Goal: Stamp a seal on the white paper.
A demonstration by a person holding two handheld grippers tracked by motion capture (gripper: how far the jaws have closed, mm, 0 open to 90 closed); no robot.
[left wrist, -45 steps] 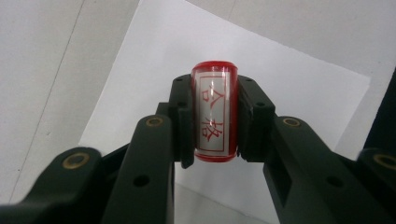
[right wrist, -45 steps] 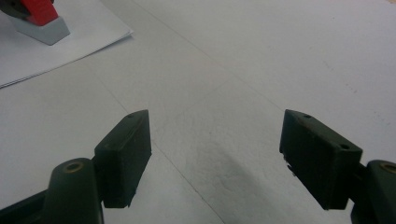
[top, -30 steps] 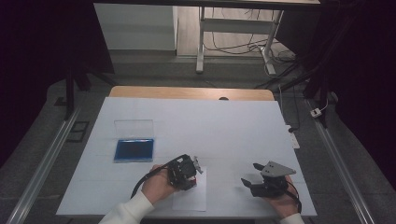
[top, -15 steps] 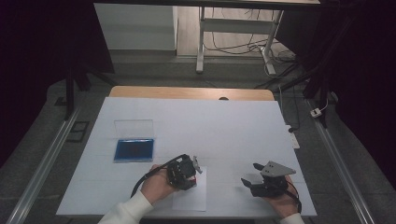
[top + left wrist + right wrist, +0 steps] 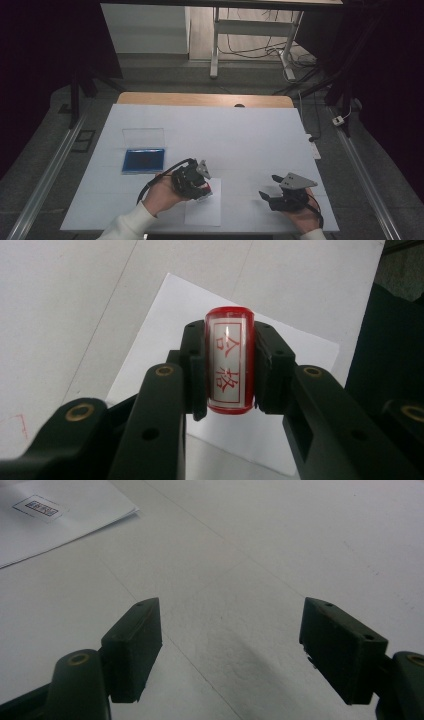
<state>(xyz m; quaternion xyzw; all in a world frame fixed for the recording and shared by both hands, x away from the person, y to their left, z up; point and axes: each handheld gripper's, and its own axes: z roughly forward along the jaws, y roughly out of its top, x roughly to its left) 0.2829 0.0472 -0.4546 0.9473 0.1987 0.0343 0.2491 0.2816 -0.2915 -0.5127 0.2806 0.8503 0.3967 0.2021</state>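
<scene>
A red stamp [image 5: 228, 360] with a white label of red characters sits squeezed between the black jaws of my left gripper [image 5: 229, 366]. In the high view the left gripper [image 5: 202, 189] points down, with the stamp [image 5: 206, 190] just over the top edge of a white paper sheet [image 5: 202, 212]. The sheet [image 5: 165, 315] lies under the stamp in the left gripper view. My right gripper [image 5: 268, 187] rests low at the front right, its jaws wide apart over bare table [image 5: 230, 645]. The sheet [image 5: 65, 525] with a small blue stamped mark [image 5: 39, 506] is at the upper left of the right gripper view.
A blue ink pad [image 5: 143, 160] with its clear lid [image 5: 143, 137] folded back lies on the left of the white table cover [image 5: 240, 140]. Beyond the table's far wooden edge [image 5: 200, 99] stand a desk frame and cables on the floor.
My left gripper has lifted slightly with the stamp still in its jaws. The right gripper has kept still.
</scene>
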